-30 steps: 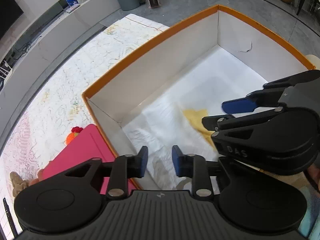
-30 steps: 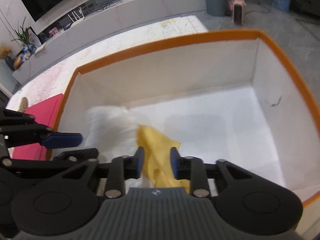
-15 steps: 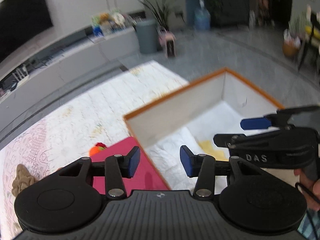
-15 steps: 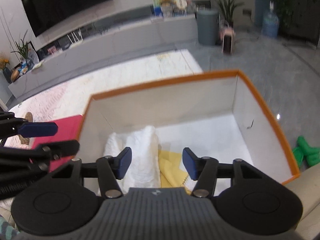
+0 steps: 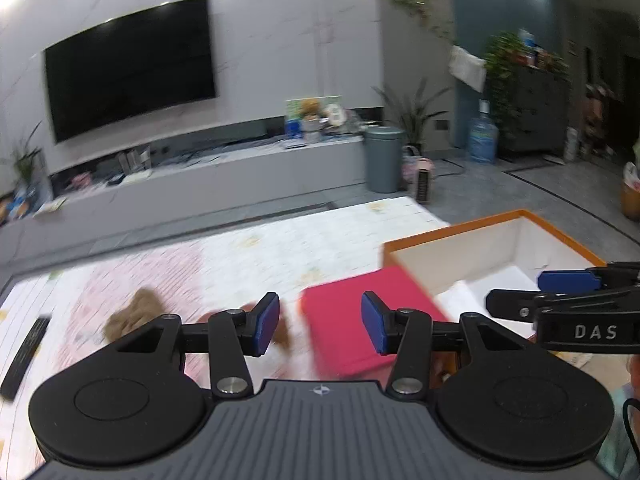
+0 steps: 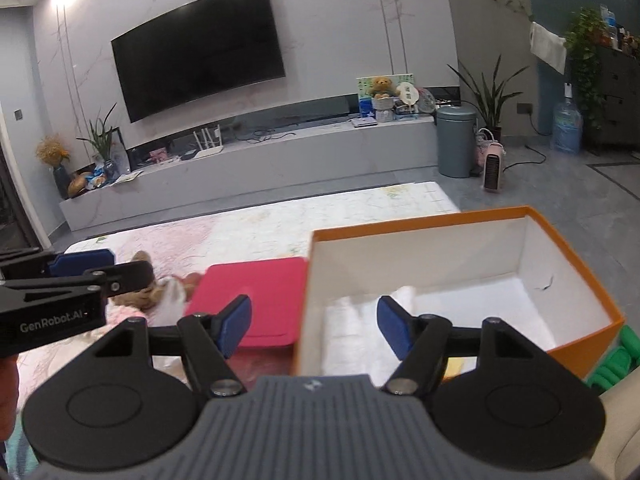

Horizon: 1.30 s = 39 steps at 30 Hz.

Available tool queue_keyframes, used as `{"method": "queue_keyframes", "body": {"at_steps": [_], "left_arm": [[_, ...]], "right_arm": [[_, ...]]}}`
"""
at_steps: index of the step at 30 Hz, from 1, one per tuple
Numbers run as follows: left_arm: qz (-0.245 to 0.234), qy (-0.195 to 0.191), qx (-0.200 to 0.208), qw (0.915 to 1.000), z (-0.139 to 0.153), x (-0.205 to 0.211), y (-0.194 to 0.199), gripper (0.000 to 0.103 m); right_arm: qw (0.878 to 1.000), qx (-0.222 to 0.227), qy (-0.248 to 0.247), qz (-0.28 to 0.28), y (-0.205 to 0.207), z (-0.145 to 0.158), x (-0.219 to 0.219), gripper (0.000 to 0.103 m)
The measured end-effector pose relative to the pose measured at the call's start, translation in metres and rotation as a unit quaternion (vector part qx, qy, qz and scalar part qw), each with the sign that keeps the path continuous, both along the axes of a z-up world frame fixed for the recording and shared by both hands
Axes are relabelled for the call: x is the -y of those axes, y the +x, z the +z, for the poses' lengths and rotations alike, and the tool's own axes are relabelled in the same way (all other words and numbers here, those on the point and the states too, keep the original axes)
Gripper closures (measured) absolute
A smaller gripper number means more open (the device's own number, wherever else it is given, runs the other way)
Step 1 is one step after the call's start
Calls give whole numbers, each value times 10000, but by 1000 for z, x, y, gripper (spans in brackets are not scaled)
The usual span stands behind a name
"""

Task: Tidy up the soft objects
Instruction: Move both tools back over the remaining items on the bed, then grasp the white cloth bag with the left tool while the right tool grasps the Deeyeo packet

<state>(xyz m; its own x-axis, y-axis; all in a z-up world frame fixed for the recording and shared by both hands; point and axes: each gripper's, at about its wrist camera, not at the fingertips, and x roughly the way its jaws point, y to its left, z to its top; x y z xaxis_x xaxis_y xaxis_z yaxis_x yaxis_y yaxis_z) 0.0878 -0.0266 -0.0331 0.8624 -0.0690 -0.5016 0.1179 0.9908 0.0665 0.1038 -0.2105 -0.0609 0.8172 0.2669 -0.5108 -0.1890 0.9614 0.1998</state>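
Note:
An orange-rimmed white box (image 6: 576, 236) stands at the right and also shows in the left wrist view (image 5: 560, 232). A white cloth (image 6: 352, 320) lies inside it. A red lid (image 6: 256, 296) lies left of the box on the mat and also shows in the left wrist view (image 5: 352, 320). Brown plush toys (image 5: 132, 312) lie on the mat further left and also show in the right wrist view (image 6: 140, 296). My left gripper (image 5: 319, 328) is open and empty above the lid. My right gripper (image 6: 314, 326) is open and empty above the box's left wall.
A patterned play mat (image 6: 280, 228) covers the floor. A black remote (image 5: 24, 352) lies at its left edge. A green object (image 6: 616, 360) sits right of the box. A TV console (image 6: 260, 160), a grey bin (image 6: 456, 140) and a small heater (image 6: 494, 170) stand behind.
Both grippers rose and tilted up away from the box interior and opened wider. The yellow and white cloths that they held stay in the box. The left gripper swung left over the red lid.

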Motion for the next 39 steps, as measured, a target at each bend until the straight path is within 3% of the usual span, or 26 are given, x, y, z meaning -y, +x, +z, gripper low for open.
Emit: {"method": "queue_keyframes", "body": {"at_steps": [11,20,32,39], "left_arm": [[819,-112,-170,9964,-18,-79,-34,48],[1319,-384,-618,9886,-42,-137,-53,48],[1222,-691,-928,9857,-64,-161,-48,48],[1027,-1140,-1305,9795,-78,-164,-34,48]], "right_arm": [[9978,306,-224,541,-24,-17,-76,34],[9904,-16,-391,1324,-24,-38,-138,34],[9814,-269,-861,1694,-12,-64,-191,34],[9791,-520,-996,1694,0,-80,-198,40]]}}
